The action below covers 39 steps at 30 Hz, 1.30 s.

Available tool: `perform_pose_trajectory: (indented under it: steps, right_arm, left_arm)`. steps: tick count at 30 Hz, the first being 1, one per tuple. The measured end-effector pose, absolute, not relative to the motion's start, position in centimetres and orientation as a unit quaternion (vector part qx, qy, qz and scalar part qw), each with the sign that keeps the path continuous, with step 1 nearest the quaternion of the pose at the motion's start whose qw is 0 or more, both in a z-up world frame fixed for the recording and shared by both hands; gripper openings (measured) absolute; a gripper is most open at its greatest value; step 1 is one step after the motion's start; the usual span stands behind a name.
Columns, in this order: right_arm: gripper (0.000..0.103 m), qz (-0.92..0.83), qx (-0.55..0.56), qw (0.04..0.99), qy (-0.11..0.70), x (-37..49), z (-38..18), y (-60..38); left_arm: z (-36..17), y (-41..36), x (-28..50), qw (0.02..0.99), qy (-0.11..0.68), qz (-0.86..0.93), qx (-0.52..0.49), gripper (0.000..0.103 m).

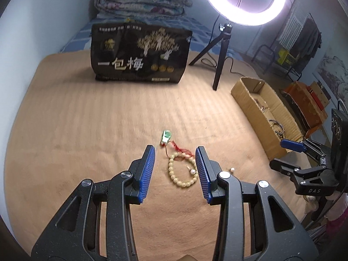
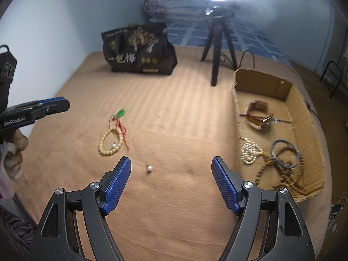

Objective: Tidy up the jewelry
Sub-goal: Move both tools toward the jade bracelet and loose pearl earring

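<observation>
We see a ring light (image 1: 243, 0) blazing overhead, its glare blown out white in both views. Fisheye bending darkens our corners, and distant things look slightly soft.

Left gripper (image 1: 175, 157) black-framed, ribbed blue pads (image 1: 148, 174), silver screws, right gripper (image 2: 171, 169) alike, white "GenRobot.AI" lettering at 9 o'clock in the right wrist view.

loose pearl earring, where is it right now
The loose pearl earring lies on the tan blanket, low in the right wrist view between the open jaws, nearer the left one, apart from the cream bead bracelet up-left.
</observation>
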State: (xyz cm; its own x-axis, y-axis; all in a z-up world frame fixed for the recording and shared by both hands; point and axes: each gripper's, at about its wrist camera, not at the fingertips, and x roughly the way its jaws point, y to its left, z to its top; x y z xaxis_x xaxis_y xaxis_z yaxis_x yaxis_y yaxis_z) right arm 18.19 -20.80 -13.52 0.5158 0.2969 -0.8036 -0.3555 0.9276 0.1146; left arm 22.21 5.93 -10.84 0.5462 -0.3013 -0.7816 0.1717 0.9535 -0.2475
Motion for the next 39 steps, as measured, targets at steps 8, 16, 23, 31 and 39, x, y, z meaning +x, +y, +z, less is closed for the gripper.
perform_pose_trajectory:
  steps: [8,16,23,31,39]
  right_arm:
    - [0.076,0.201,-0.060,0.856,0.473,18.6,-16.4,-19.0]
    - [0.064,0.223,-0.084,0.839,0.490,18.8,-18.9,-17.7]
    - [0.053,0.232,-0.096,0.834,0.492,18.9,-19.8,-16.5]
    - [0.049,0.231,-0.093,0.831,0.498,19.6,-20.6,-16.4]
    - [0.044,0.232,-0.099,0.829,0.500,20.1,-21.1,-16.1]
  left_arm:
    - [-14.4,5.8,22.5,0.852,0.499,-0.136,-0.079,0.038]
    - [-17.3,4.7,23.5,0.833,0.530,-0.139,-0.077,0.031]
    - [-19.2,3.9,24.6,0.824,0.547,-0.133,-0.073,0.025]
    - [-20.7,3.1,25.7,0.821,0.554,-0.127,-0.054,0.017]
    - [-20.8,2.7,25.7,0.829,0.545,-0.122,-0.031,0.007]
